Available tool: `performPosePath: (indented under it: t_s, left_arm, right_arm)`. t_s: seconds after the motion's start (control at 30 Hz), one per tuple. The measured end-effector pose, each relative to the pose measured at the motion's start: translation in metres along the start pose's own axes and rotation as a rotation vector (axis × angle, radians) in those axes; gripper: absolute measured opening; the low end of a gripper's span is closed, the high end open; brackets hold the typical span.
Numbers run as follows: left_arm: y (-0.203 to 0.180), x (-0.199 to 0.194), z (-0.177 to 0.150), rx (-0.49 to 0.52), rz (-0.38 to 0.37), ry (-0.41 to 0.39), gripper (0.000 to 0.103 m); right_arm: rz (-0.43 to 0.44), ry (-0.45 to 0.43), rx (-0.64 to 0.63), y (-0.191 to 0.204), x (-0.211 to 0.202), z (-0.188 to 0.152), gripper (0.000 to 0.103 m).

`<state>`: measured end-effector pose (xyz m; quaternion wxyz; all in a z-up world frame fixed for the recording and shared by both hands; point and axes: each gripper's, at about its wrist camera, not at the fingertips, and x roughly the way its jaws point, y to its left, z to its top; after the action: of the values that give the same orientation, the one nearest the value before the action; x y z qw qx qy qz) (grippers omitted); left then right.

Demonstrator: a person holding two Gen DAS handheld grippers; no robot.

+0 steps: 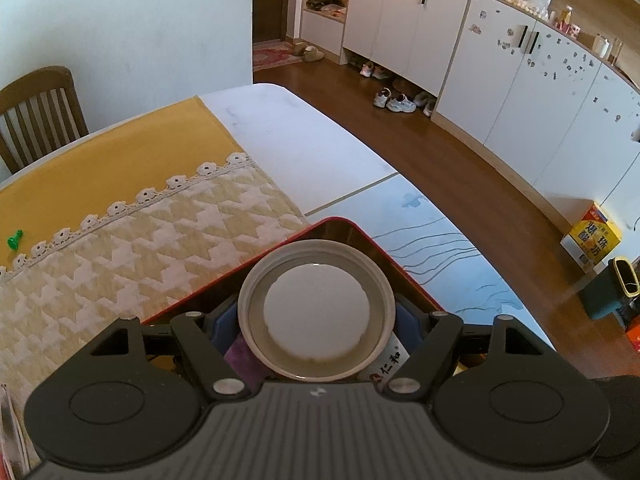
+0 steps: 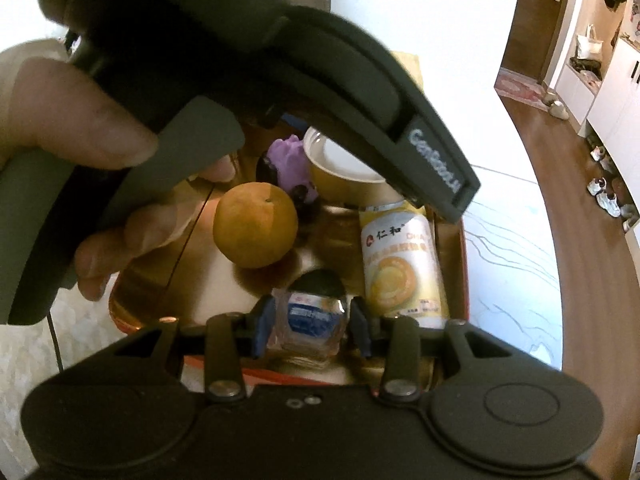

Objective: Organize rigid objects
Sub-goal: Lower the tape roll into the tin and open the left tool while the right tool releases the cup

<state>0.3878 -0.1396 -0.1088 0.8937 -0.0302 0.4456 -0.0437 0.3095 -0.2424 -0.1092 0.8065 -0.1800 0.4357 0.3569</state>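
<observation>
Judging by how the red tray point(image 2: 460, 272) is filling, you are well into the sorting: an orange point(image 2: 255, 225), a yellow-labelled can point(image 2: 402, 264) lying on its side, a purple soft toy point(image 2: 289, 162) and a dark round piece already sit on the tray's glossy, mirror-like floor. Your left gripper point(image 1: 316, 320) is clamped on a wide-mouthed jar point(image 1: 316, 312), its blue pads point(image 1: 225, 320) pressed to either side of the smooth white rim; the jar hangs over the tray's far corner, above the can and the toy, and its amber wall shows in the right wrist view. It looks held rather than set down, though whether its base touches the tray I cannot tell. Your right gripper point(image 2: 308, 326) stands at a middling width around a small clear bottle point(image 2: 308, 326) with a blue-and-white label, at the tray's near edge just in front of the orange; the pads flank its faceted, glassy sides, and a sliver of gap seems to show on the right, so I read the bottle as resting loose, not gripped. Outside the tray, a small green plastic piece point(image 1: 15, 239) lies well away on the yellow cloth, past the lace-edged woven mat point(image 1: 132, 252); that probably remains to be gathered.
</observation>
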Motion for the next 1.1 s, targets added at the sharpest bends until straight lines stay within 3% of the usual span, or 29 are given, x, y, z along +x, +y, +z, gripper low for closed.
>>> performPosePath:
  t_s: [0.33,0.57,0.77,1.1]
  left_arm:
    - [0.003,-0.018,-0.006,-0.012,-0.019,-0.026,0.077]
    - [0.010,-0.040,-0.013,-0.018,-0.026,-0.059,0.077]
    - [0.020,-0.064,-0.023,-0.007,-0.034,-0.089,0.077]
    - [0.057,-0.102,-0.050,-0.035,-0.065,-0.140,0.082]
  right_arm:
    - [0.011,-0.023,0.077,-0.006,-0.018,-0.005,0.050]
    - [-0.002,-0.051,0.103,-0.005,-0.025,-0.004,0.064]
    - [-0.013,-0.069,0.112,0.004,-0.029,0.001,0.070]
    - [-0.027,-0.104,0.143,0.026,-0.035,0.004,0.087]
